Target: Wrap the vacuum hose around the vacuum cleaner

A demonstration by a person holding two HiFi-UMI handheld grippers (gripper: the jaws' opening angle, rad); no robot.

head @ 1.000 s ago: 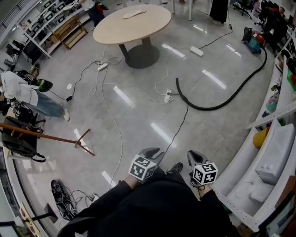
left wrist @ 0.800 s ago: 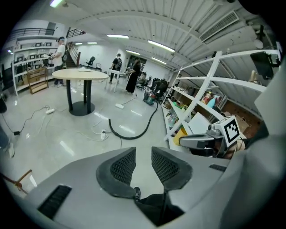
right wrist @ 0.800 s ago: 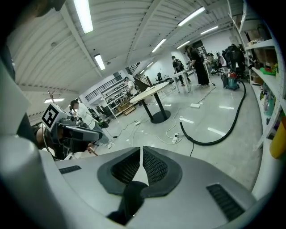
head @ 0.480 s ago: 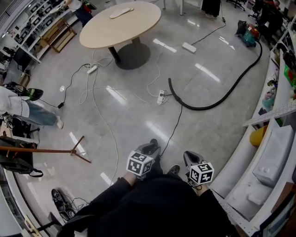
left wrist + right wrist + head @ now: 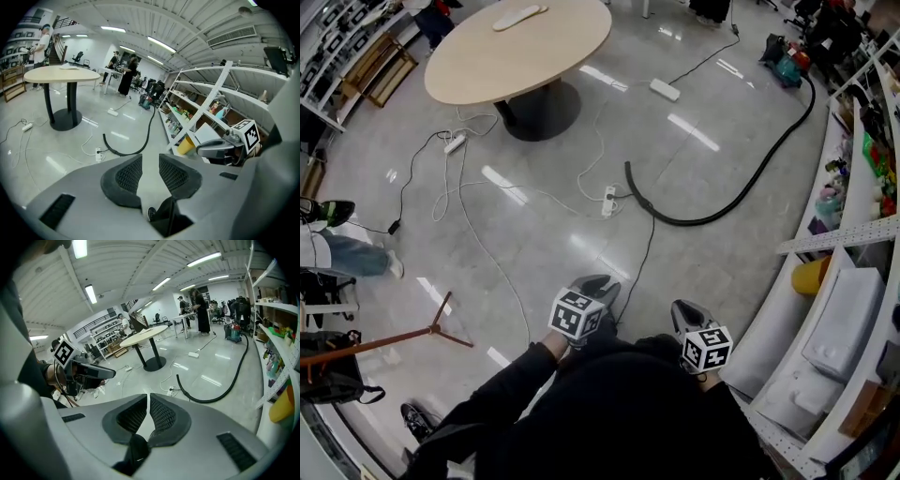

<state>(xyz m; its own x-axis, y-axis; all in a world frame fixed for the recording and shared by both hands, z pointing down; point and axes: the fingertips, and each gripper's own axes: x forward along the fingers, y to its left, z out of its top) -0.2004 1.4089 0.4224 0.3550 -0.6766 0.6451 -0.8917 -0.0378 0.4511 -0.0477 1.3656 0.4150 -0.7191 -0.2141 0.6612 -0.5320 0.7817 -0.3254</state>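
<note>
- Plainly, the grey floor (image 5: 722, 272) takes up most of the head view, and the task's things lie on it in the upper right of the frame, well apart from the person at the bottom edge.
- White shelving (image 5: 844, 234) runs down the right edge, and a round counter (image 5: 516, 52) stands at the upper left; neither bears on the job.
- The vacuum hose (image 5: 686, 224) lies uncoiled in one long black curve. Its free end sits near the frame's centre, and the rest sweeps right and up toward the top right corner.
- The vacuum cleaner (image 5: 786, 54), as I take the teal and red body at the top right to be, has no turn of hose around it that I can see.
- The left gripper (image 5: 598, 281) hangs low at centre. Its own view shows the fingers (image 5: 129, 176) a narrow gap apart with only floor between them.
- The right gripper (image 5: 684, 307) is just beside it, to the right, with its fingers (image 5: 161, 416) drawn all but together on nothing.
- A white power strip (image 5: 608, 200) and loose cables lie near the hose's free end.
- Judged from this, the wrapping has not begun. The hose has yet to be reached, gripped and carried round the cleaner in loops.
</note>
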